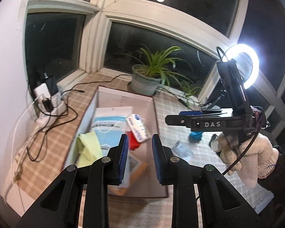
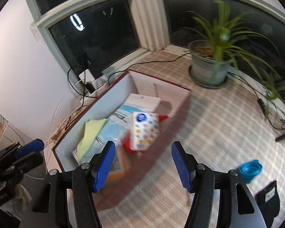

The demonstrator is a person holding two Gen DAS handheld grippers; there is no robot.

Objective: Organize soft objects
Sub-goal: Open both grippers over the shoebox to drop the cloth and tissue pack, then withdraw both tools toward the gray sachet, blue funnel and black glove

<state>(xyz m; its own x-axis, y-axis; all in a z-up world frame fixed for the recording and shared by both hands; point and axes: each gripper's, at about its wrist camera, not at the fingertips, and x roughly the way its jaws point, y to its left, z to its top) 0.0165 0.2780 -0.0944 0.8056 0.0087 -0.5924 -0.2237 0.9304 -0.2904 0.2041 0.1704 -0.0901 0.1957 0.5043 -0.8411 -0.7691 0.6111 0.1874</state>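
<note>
An open cardboard box (image 1: 123, 95) (image 2: 161, 84) with white inner walls holds soft items. A printed tissue pack (image 1: 138, 128) (image 2: 144, 131) leans tilted on a red piece (image 1: 133, 141). Beside them lie a light blue mask packet (image 1: 107, 121), a yellow-green cloth (image 1: 89, 148) (image 2: 91, 133) and an orange packet (image 1: 136, 168). My left gripper (image 1: 140, 149) hangs open above the box's near end with nothing between its pads. My right gripper (image 2: 144, 155), also open and empty, hovers over the box's near right wall. A gloved hand (image 1: 256, 152) carries it.
A blue collapsible cup (image 2: 249, 169) (image 1: 195, 135), a clear plastic packet (image 1: 181, 149) and a black pouch (image 2: 268, 197) lie on the checked tablecloth right of the box. A potted plant (image 1: 148, 77) stands behind, chargers and cables (image 1: 47, 102) to the left, a ring light (image 1: 247, 66) at right.
</note>
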